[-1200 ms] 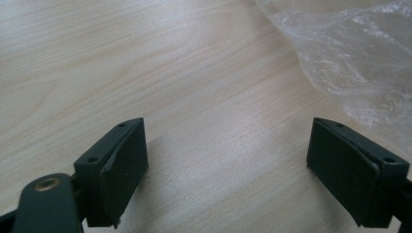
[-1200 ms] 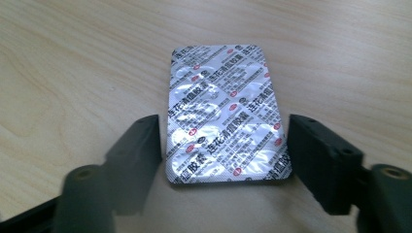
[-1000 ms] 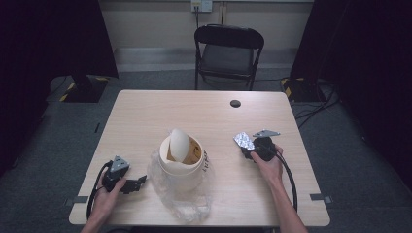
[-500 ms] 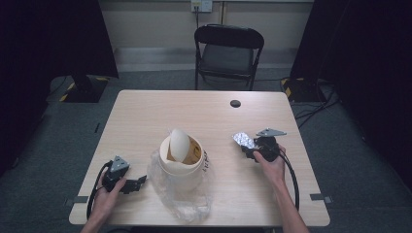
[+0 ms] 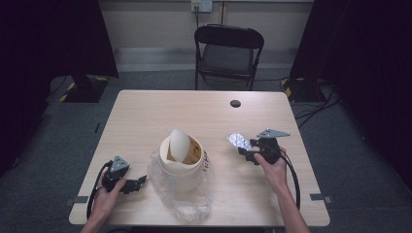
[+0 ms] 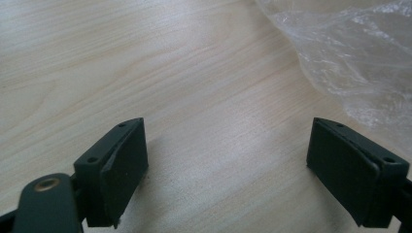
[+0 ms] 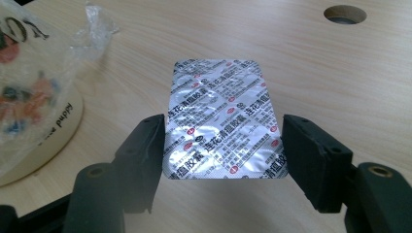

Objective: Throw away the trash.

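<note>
My left tool (image 5: 130, 182) rests spread on the tabletop (image 5: 194, 111) just beside the clear plastic bag (image 5: 182, 201) under the cream bin (image 5: 180, 158), while my right tool (image 7: 221, 145) pinches a silver blister pack (image 7: 221, 126) by its edges, held above the wood right of that bin.

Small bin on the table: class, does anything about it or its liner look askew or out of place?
Yes. The bin's swing lid stands tipped up on edge rather than level, and its clear plastic liner spills out, crumpled, across the table towards the person.
</note>
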`<state>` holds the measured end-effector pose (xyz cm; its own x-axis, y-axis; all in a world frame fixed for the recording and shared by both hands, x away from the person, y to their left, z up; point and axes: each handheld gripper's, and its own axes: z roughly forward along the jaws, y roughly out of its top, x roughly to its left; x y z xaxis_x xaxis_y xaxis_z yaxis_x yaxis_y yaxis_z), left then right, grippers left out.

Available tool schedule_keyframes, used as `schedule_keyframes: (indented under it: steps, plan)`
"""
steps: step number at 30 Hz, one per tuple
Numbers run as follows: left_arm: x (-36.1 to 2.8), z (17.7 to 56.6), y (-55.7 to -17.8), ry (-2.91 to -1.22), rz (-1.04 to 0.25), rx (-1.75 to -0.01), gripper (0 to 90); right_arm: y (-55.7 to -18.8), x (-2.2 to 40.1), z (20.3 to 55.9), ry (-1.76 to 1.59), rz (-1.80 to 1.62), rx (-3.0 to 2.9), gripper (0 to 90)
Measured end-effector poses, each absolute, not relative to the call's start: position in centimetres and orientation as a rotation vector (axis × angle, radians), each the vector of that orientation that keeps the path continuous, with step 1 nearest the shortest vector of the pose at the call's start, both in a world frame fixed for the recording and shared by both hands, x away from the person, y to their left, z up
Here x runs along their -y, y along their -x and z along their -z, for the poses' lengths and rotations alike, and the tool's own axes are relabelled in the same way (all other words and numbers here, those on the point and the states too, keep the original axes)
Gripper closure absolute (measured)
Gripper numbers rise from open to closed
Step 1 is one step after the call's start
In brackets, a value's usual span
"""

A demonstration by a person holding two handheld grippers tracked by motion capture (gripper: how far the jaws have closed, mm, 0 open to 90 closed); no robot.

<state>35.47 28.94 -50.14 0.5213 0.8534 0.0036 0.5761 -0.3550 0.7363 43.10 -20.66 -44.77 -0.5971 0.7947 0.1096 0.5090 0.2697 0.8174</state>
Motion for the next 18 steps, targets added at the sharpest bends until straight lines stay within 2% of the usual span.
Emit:
schedule_keyframes:
  steps: [18]
  plan:
    - [-28.9, 50.1, -35.5, -2.070, -0.513, -1.159, 14.4, -41.3, 19.8, 41.5, -1.091, -1.376, -2.213, 34.3]
